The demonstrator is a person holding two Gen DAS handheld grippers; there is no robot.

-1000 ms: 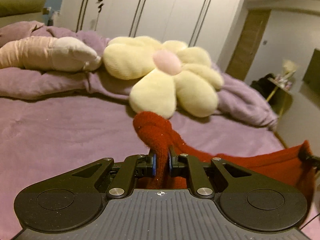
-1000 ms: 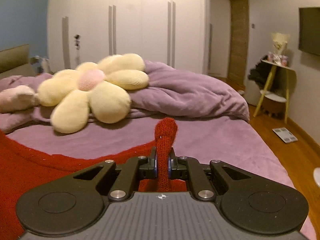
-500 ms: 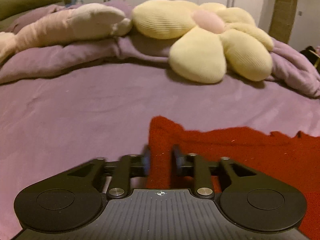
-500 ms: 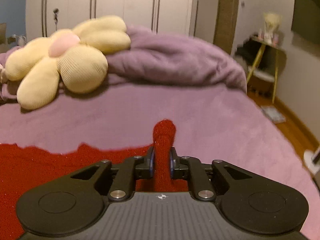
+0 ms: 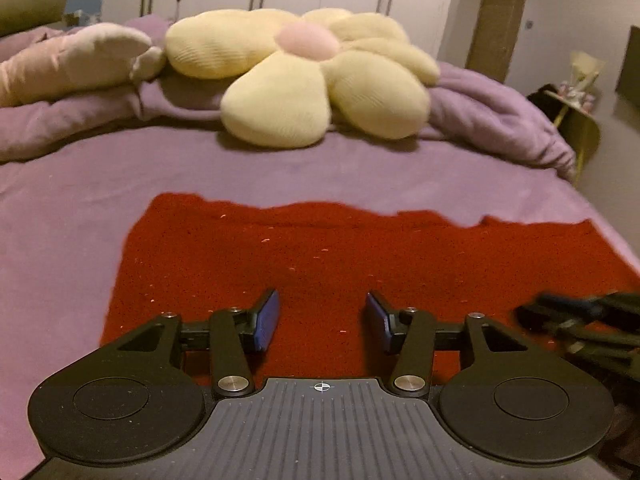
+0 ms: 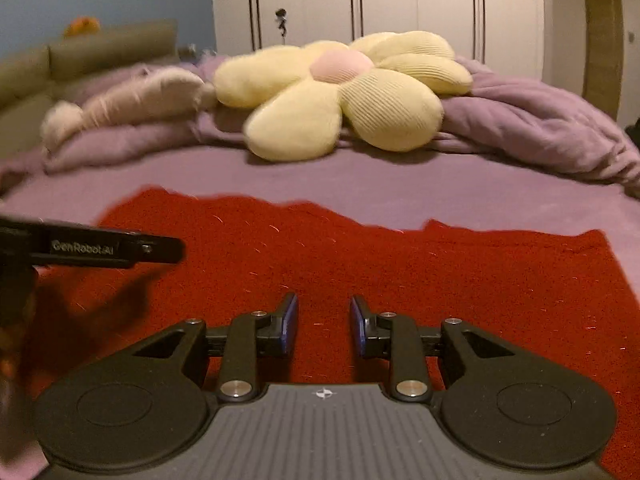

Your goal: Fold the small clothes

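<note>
Both tongs gape with nothing between the pads: left gripper (image 5: pixel 322 320) wide, right gripper (image 6: pixel 324 326) somewhat narrower. Red knitted cloth (image 5: pixel 320 256) lies flat on the purple bedspread (image 5: pixel 72 208), filling mid-frame beyond and beneath both. Its wavy far edge faces bare bedspread; flower cushion (image 6: pixel 344 92) sits well beyond, upper centre. Bed edge lower right.

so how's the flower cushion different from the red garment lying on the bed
The flower cushion is puffy and pale yellow with a pink centre; the red garment is flat and plain deep red. The cushion rests far back against the bunched purple duvet; the garment is spread on the near sheet under both open tongs. Both lie untouched.
</note>
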